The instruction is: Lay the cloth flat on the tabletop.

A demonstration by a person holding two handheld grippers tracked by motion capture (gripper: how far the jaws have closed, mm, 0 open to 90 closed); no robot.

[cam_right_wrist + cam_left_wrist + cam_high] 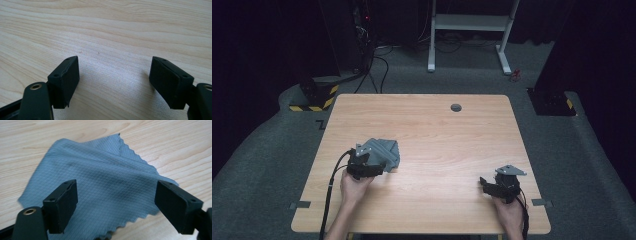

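Observation:
A folded grey cloth [384, 150] with a zigzag edge lies on the wooden table [437, 135], left of centre. My left gripper [379, 167] hovers over the cloth's near edge, held in a hand. In the left gripper view the cloth [100, 185] spreads out beneath the jaws, and my left gripper [116, 202] stands open with nothing pinched between them. My right gripper [487, 184] rests near the front right of the table, far from the cloth. In the right gripper view my right gripper [115, 80] is open over bare wood.
A small round grey grommet [456, 107] sits in the table near its far edge. Beyond the table are a white desk frame [469, 30], cables, and a yellow-black striped base [314, 97] on the carpet.

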